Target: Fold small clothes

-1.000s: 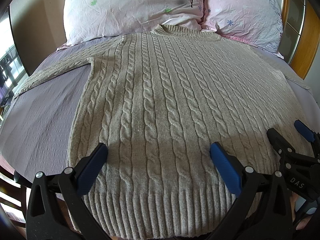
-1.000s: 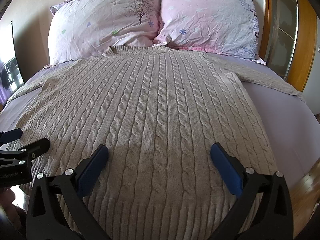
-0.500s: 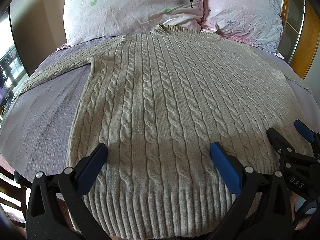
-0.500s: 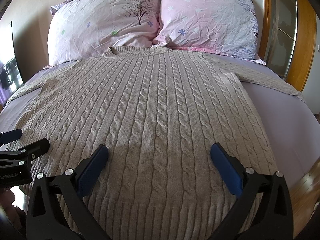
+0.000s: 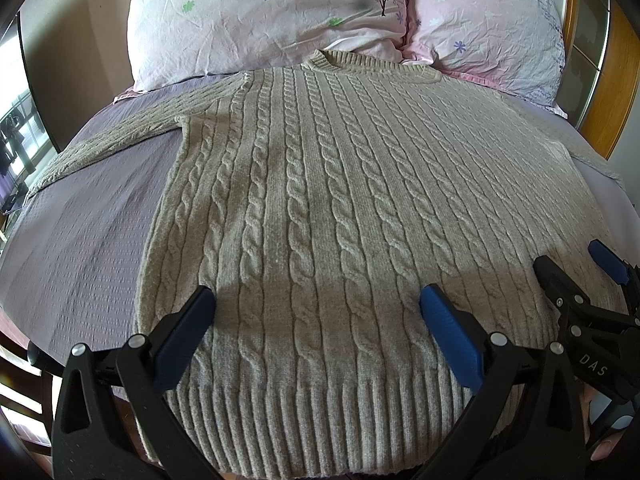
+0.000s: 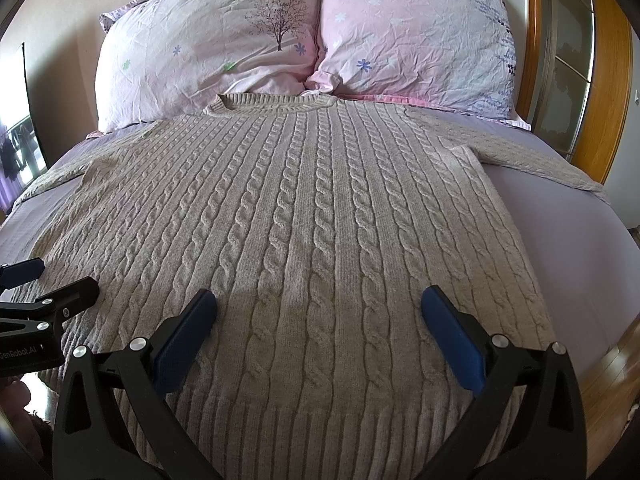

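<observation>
A beige cable-knit sweater (image 5: 340,200) lies flat and face up on the bed, collar toward the pillows, both sleeves spread out to the sides. It also shows in the right wrist view (image 6: 312,220). My left gripper (image 5: 316,304) is open and empty, hovering over the hem on the sweater's left half. My right gripper (image 6: 318,306) is open and empty over the hem on the right half. The right gripper also appears at the right edge of the left wrist view (image 5: 576,268), and the left gripper at the left edge of the right wrist view (image 6: 52,280).
The sweater lies on a lavender bedsheet (image 5: 80,220). Two pink floral pillows (image 6: 208,52) (image 6: 416,40) lean at the head of the bed. A wooden bed frame (image 6: 604,92) runs along the right. A window (image 5: 16,128) is at the far left.
</observation>
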A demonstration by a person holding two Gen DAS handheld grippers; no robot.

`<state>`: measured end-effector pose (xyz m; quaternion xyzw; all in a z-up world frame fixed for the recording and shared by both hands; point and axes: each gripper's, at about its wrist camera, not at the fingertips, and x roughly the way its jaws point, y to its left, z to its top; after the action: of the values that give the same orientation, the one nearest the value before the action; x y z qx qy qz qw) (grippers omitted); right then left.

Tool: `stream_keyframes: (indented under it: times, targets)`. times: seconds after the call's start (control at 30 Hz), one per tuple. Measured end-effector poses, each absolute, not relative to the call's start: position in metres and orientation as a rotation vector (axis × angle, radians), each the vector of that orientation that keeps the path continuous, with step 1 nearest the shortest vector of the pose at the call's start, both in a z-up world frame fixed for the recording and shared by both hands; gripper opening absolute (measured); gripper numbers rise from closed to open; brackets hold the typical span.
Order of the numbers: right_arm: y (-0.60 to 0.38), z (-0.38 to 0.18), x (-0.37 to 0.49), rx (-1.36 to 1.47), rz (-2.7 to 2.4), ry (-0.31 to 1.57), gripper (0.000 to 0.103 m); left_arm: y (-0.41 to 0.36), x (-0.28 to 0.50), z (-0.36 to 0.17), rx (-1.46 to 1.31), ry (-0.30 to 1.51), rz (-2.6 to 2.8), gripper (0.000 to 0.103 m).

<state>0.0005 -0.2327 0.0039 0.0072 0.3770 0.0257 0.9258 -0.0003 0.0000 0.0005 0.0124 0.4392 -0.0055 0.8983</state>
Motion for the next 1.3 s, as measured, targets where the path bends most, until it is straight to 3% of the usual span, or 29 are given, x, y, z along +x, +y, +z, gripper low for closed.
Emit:
stream_keyframes:
  times: [0.47,0.7,0.77,0.83,0.93,1.1,1.17,1.2,1.23,1.3]
  targets:
    - [-0.241,-0.006,-0.001,0.005,0.18,0.765,0.102,0.0,0.0,0.0,0.043,0.888,-0.03,0.101]
    - [-0.403,0.034,0.038,0.428,0.004,0.658,0.102,0.005,0.001,0.002,0.055,0.832,-0.103,0.101]
    - [-0.466,0.034,0.058,0.578,-0.118,0.652,0.091,0.01,0.007,0.008,0.032,0.793,-0.148,0.101]
    - [-0.526,0.024,0.077,0.719,-0.236,0.67,0.06,0.016,0.01,0.015,-0.006,0.743,-0.196,0.101]
    - [-0.601,0.001,0.103,0.91,-0.409,0.684,0.051,0.033,0.02,0.03,-0.086,0.657,-0.284,0.101]
    - [-0.657,-0.03,0.137,1.045,-0.52,0.683,0.046,0.063,0.038,0.046,-0.172,0.592,-0.273,0.101]
    - [-0.667,-0.035,0.148,1.057,-0.524,0.669,0.037,0.081,0.044,0.049,-0.22,0.582,-0.251,0.101]
    - [-0.673,-0.042,0.158,1.074,-0.512,0.667,0.019,0.095,0.049,0.051,-0.257,0.575,-0.23,0.101]
    - [-0.679,-0.048,0.163,1.093,-0.502,0.666,0.009,0.106,0.051,0.052,-0.284,0.57,-0.214,0.101]
    - [-0.686,-0.056,0.168,1.147,-0.48,0.63,0.009,0.137,0.055,0.053,-0.352,0.553,-0.165,0.101]
